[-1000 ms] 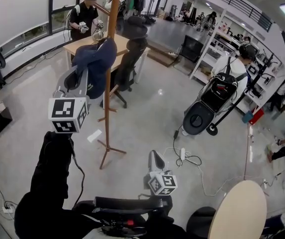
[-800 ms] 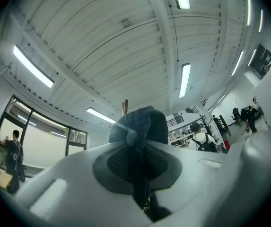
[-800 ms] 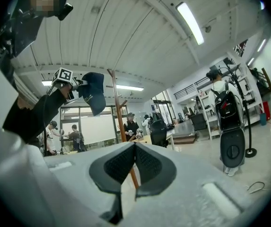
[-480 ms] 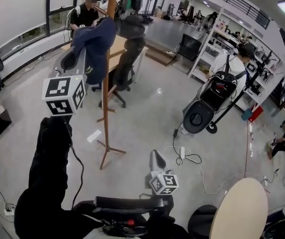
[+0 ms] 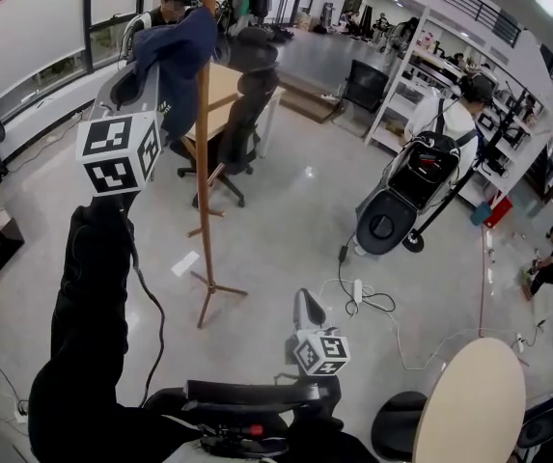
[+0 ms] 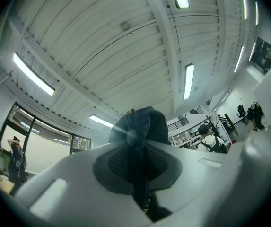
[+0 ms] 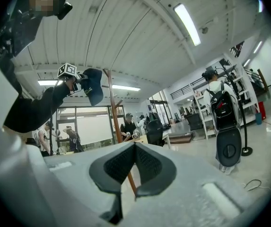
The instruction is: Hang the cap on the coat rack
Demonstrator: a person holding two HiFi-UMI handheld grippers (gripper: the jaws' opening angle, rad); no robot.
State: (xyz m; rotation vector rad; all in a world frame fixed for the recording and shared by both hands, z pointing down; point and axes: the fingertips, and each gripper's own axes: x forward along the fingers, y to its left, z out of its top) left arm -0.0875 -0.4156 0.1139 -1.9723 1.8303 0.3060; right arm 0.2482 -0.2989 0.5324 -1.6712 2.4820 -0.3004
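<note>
My left gripper [image 5: 152, 69] is raised high and is shut on a navy cap [image 5: 181, 54]. The cap hangs beside the upper part of the wooden coat rack [image 5: 202, 167], partly in front of its pole. The left gripper view looks up at the ceiling, with the cap's dark fabric [image 6: 144, 126] pinched between the closed pads [image 6: 121, 162]. The right gripper [image 5: 304, 309] is low, near my body, shut with nothing in it. The right gripper view shows its closed jaws [image 7: 135, 148], the rack pole [image 7: 115, 117] beyond them and the raised cap [image 7: 93, 85] near the pole's top.
A black office chair [image 5: 247, 104] and a wooden desk [image 5: 226, 87] stand right behind the rack. A person with a backpack [image 5: 450, 128] stands at the right by a black wheeled device [image 5: 387, 228]. A power strip with cables [image 5: 356, 295] lies on the floor. A round table [image 5: 469, 403] is at the lower right.
The left gripper has lifted the cap higher and closer to the top of the rack pole. The right gripper has stayed where it was.
</note>
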